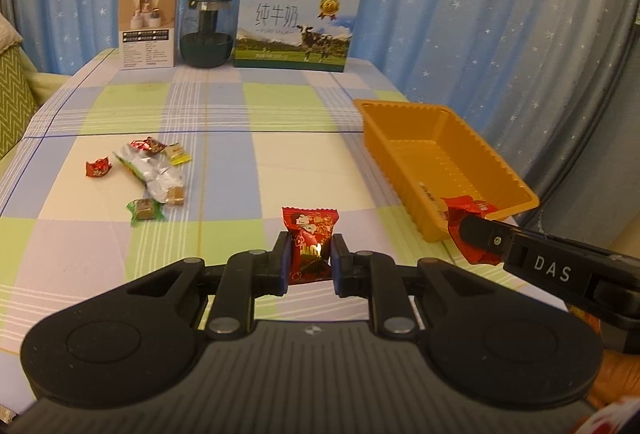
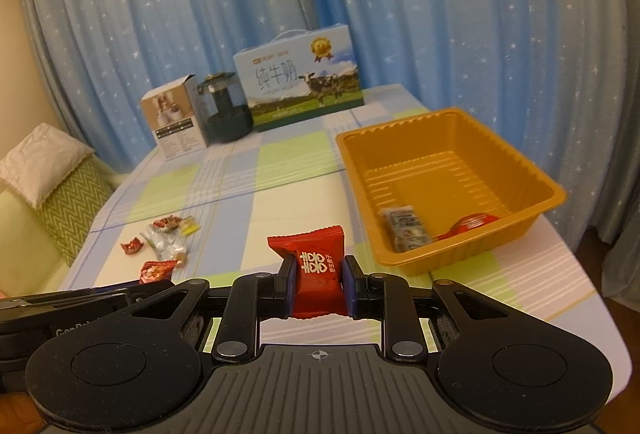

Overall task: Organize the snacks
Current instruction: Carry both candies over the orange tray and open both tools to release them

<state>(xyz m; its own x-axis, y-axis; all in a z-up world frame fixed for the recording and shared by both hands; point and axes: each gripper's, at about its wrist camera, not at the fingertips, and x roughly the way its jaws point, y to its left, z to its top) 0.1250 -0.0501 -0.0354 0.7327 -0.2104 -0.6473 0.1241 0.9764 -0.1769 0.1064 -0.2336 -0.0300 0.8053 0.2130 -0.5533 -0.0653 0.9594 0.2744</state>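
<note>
Red candies (image 1: 310, 244) clamped in both raised grippers.

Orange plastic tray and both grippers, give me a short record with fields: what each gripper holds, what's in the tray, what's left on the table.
left gripper: shut on a red patterned candy packet
right gripper: shut on a plain red candy packet with white lettering
orange plastic tray: holds a silvery-blue wrapped snack and a red wrapper
checked tablecloth: small cluster of loose wrapped candies still outside the tray

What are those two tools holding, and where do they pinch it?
Each holds a red wrapped candy by its middle: left tool a patterned candy, right tool a plain red candy.
</note>
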